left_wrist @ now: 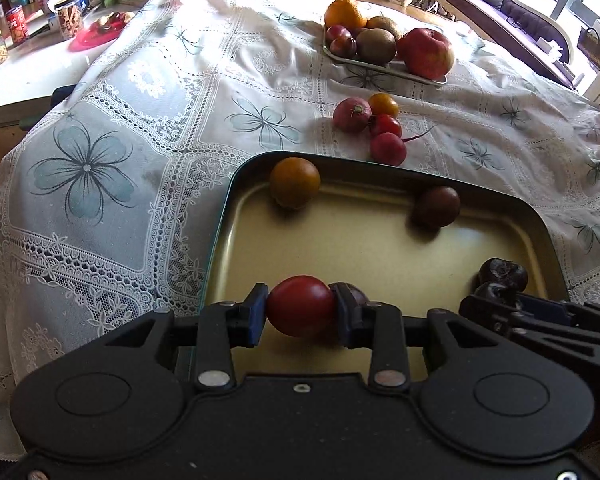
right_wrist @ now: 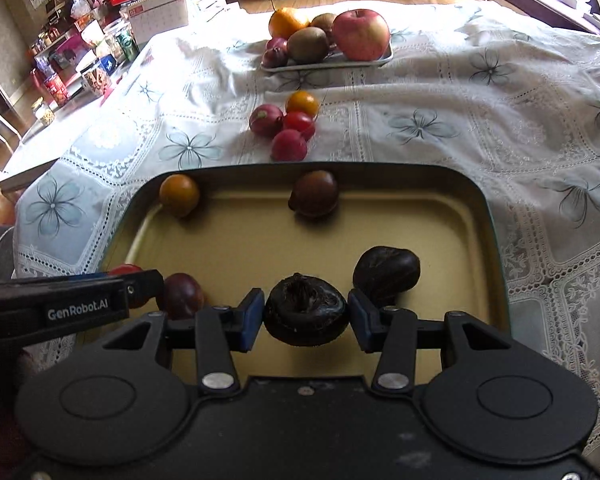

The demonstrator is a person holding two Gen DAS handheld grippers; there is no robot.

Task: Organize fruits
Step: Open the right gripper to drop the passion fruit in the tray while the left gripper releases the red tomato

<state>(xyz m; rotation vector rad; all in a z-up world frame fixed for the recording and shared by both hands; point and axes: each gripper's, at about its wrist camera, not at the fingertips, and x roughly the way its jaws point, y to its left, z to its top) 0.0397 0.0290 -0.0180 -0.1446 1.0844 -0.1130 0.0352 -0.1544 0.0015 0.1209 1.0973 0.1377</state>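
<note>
**Both grippers loaded above the near tray**

Left gripper: jaws closed onto a red tomato, pads pressing its left and right flanks. It sits at the near left of the dark-rimmed tray, with a dark plum just to its right.

Right gripper: jaws closed onto a dark wrinkled fruit, held at its sides, near centre of the same tray. A second dark fruit lies just beyond on the right.

Already in the tray: an orange tomato at the far left corner and a brown fruit against the far rim.

Critical relation: each held item is directly over the tray floor, so release appears to need only a short descent. Whether either touches the floor cannot be determined.

Outstanding: a cluster of radishes and small tomatoes lies on the tabletop just beyond the far rim, central, about equally reachable by both. The far tray holds larger fruit.
</note>
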